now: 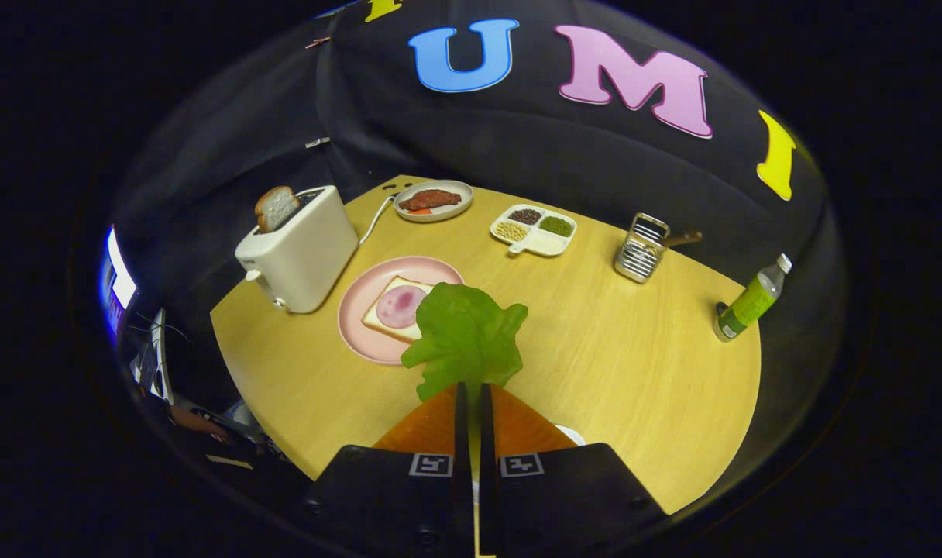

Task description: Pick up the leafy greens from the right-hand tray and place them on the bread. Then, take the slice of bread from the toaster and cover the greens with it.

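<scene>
Hand-held gripper raised above the bench, fingers drawn almost together and pinching the lower edge of the leafy greens. Greens carried clear of the bench, fanning out just ahead of the fingertips and overlapping the near corner of the bread on the pink plate; whether touching the bread or hanging above it, not to be told. Round slice of ham lying on the bread, partly in sight beside the leaf.

Leaf judged very light, thin and floppy: likely to sag and swing from a single edge grip, easily torn or creased, so held best at the thicker stem end, as here, and lowered flat before release. Glossy surface, possibly a plastic model, hence perhaps slippery between smooth pads.

Second slice of bread standing upright in the slot of the toaster, beyond and to the left of the plate. Judged light, fairly stiff yet crumbly; best gripped across its exposed upper part, face to face, and drawn straight up.
</scene>
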`<state>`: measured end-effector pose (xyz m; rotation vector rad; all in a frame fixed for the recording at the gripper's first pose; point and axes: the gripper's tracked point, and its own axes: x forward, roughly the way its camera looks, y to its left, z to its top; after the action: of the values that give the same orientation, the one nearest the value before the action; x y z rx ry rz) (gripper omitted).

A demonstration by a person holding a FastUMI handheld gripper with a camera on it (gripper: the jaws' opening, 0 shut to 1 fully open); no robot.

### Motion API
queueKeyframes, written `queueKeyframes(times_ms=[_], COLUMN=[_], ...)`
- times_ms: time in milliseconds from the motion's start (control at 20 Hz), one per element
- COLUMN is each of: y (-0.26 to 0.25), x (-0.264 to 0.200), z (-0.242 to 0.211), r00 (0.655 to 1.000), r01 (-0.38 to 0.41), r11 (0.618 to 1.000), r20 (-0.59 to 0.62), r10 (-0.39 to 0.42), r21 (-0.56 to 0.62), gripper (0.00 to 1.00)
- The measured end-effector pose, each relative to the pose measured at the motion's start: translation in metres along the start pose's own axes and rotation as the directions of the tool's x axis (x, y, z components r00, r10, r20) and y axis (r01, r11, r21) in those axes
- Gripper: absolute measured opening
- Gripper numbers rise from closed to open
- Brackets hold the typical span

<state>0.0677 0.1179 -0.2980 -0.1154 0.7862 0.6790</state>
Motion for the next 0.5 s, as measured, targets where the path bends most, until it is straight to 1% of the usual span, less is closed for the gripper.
queueKeyframes(times_ms=[200,400,500], y=[0.037,0.067,0.071], x=[0.034,0.071,0.089], z=[0.037,0.046,0.047], r00=[1.000,0.999,0.999], r01=[-0.021,-0.038,-0.022], r11=[0.999,0.998,0.998], r20=[0.020,-0.020,-0.042], r10=[0.021,0.037,0.019], r21=[-0.035,-0.054,-0.066], gripper=[0.07,0.07,0.08])
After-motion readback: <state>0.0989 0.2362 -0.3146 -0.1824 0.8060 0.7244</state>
